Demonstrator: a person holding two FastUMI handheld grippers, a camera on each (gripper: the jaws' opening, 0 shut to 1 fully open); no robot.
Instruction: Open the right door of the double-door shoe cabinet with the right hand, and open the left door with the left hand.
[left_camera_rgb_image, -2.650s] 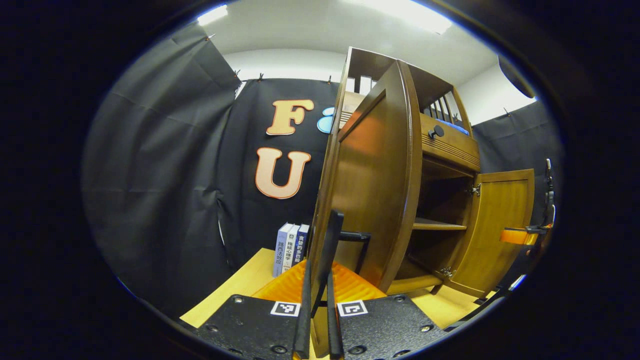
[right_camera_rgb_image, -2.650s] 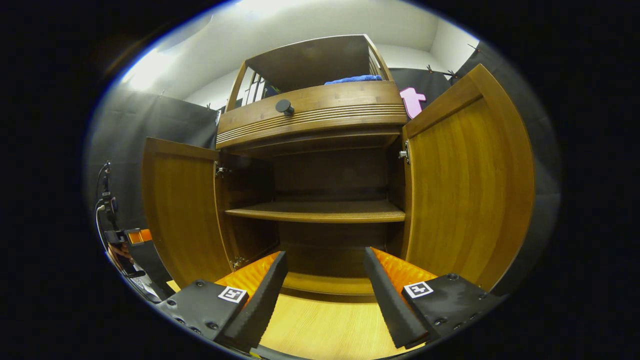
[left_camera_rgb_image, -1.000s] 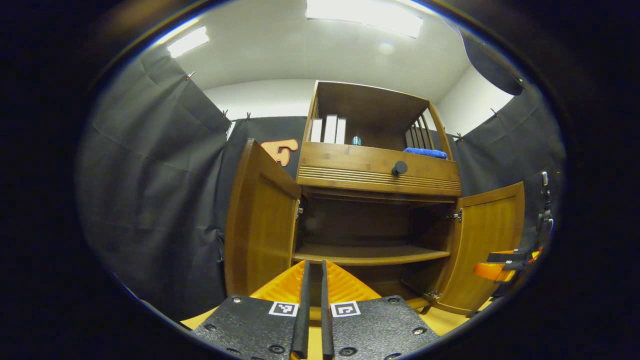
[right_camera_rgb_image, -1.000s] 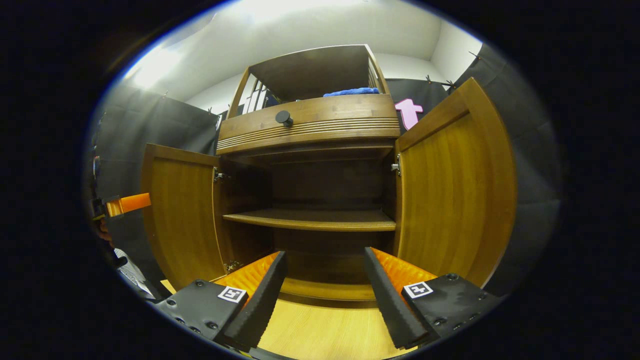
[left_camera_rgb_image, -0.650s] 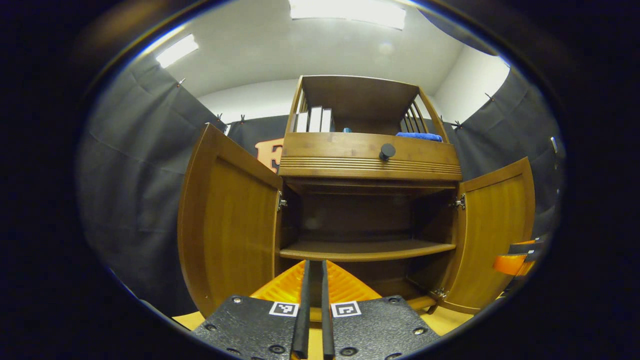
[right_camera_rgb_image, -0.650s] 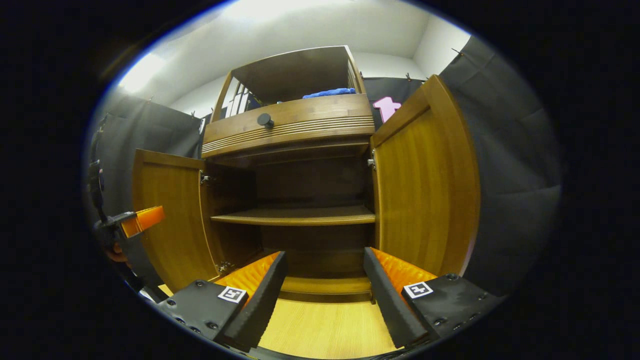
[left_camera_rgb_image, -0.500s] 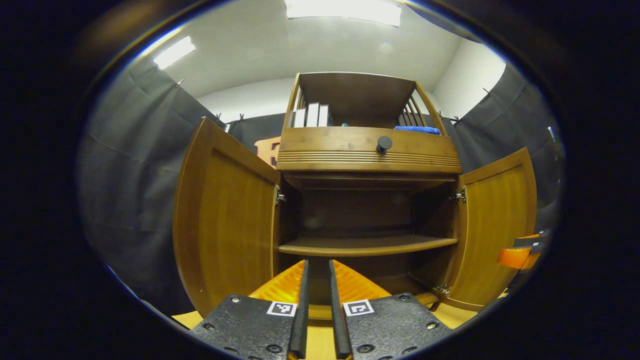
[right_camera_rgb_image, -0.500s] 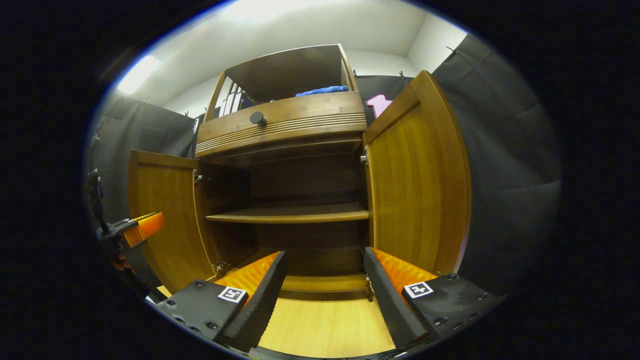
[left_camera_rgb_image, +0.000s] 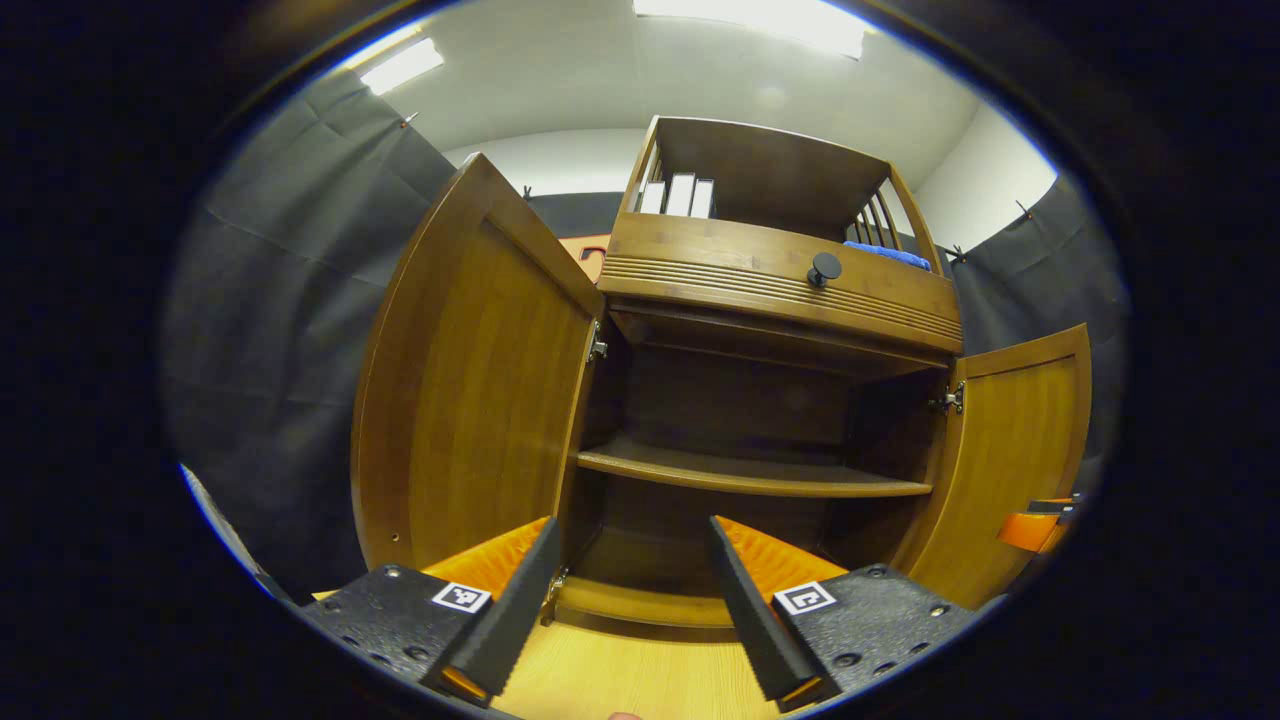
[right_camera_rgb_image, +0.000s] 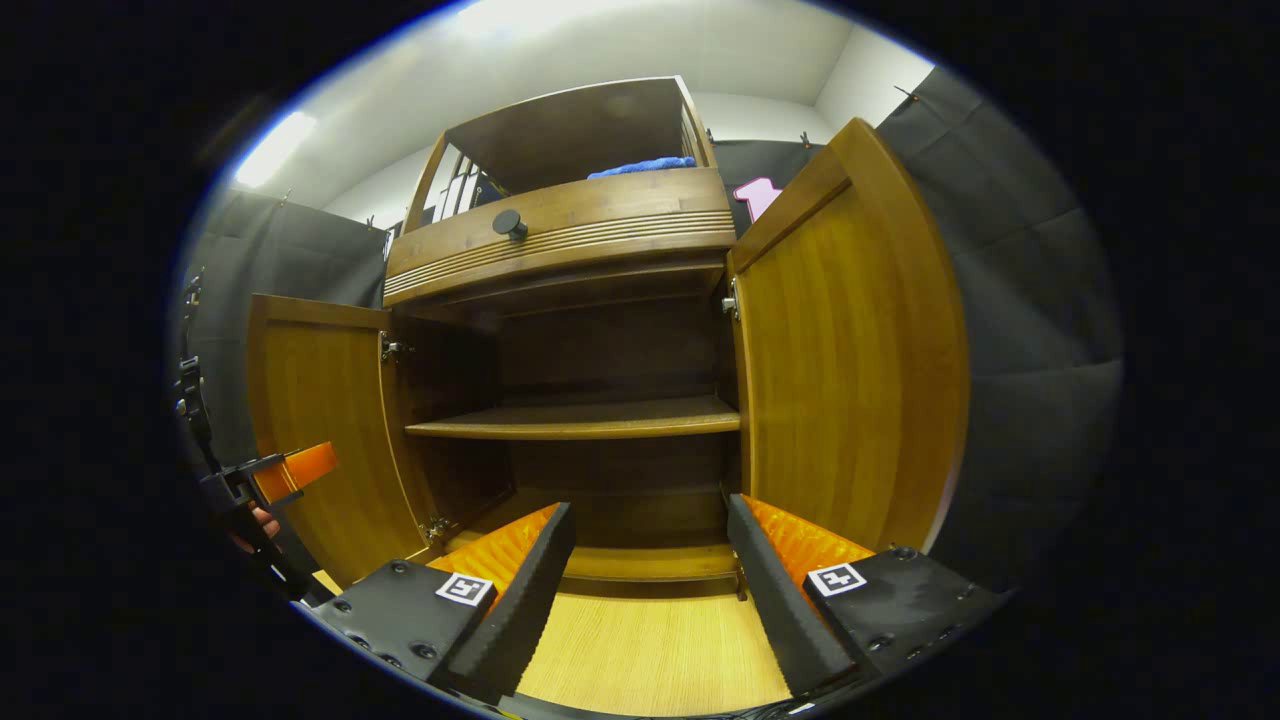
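Presently the brown wooden double-door shoe cabinet (left_camera_rgb_image: 760, 300) stands on the light wooden tabletop (right_camera_rgb_image: 650, 650) with both doors swung wide. The left door (left_camera_rgb_image: 470, 400), a curved brown wooden panel, stands open at the cabinet's left side, and the right door (right_camera_rgb_image: 850, 360), of matching wood, stands open at the right. The single inner shelf (right_camera_rgb_image: 580, 420) is bare.

The left gripper (left_camera_rgb_image: 625, 600) hangs in front of the opening with its black, orange-backed fingers (left_camera_rgb_image: 500, 620) spread apart, grasping nothing. The right gripper (right_camera_rgb_image: 650, 600) is likewise released, fingers (right_camera_rgb_image: 520, 600) parted and clear of the cabinet.

Judged from how the doors lie, both openings appear done and only withdrawal remains.

Risks noted:
- Either gripper drifting sideways on retreat could knock a door's free edge and swing it back toward closed.
- A push forward could drive the fingers against the cabinet's bottom rail.
- Whether the hinges (left_camera_rgb_image: 597, 348) hold the doors open unaided cannot be told.
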